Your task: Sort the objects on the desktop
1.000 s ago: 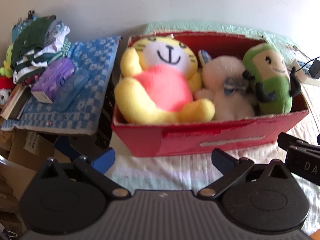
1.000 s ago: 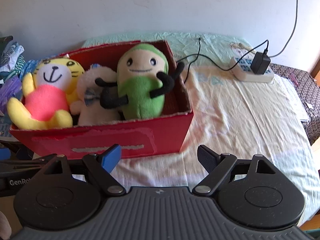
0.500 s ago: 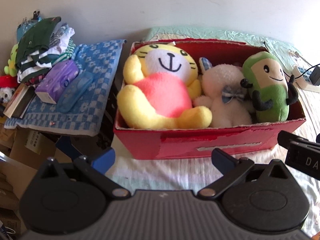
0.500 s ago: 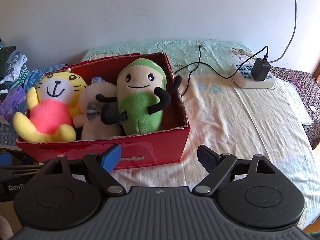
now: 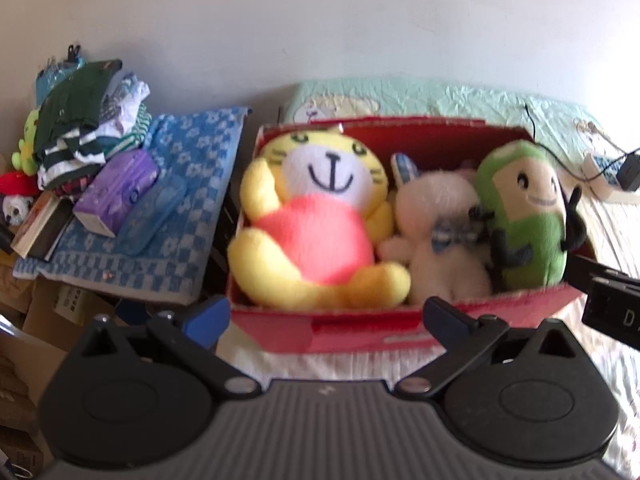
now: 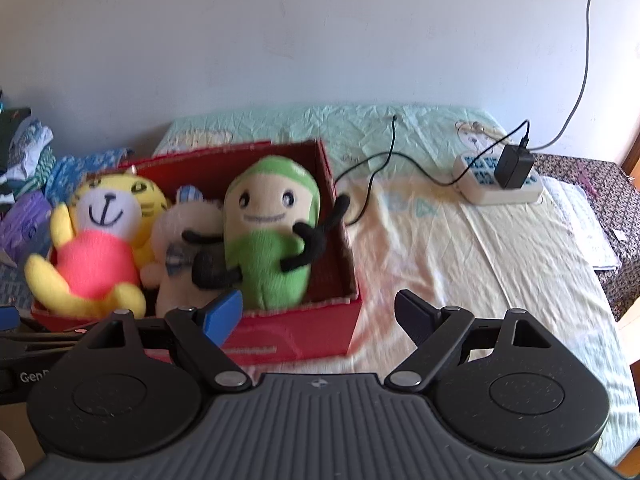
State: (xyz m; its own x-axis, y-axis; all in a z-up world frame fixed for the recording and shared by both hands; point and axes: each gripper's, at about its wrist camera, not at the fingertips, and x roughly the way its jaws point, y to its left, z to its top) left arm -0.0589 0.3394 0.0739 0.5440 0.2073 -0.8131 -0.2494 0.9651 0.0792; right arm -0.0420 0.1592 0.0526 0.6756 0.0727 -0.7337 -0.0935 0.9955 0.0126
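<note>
Both tongs back off from red box [image 5: 360, 332] | left tongs [image 5: 326, 316] apart, right tongs [image 6: 320, 312] apart, empty | tiger plush [image 5: 320, 220], white plush [image 5: 436, 216], green plush [image 6: 268, 232] boxed | sorting looks nearly complete

We are seeing a bed [image 6: 460, 248] in a pale sheet carrying a red cardboard box [image 6: 312, 332], a white power strip [image 6: 480, 188] and some papers [image 6: 580, 224].

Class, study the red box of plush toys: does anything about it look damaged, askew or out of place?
The red box's front wall looks scuffed, with pale worn patches. The green plush leans, one black arm poking over the right wall. Otherwise nothing stands out.
</note>
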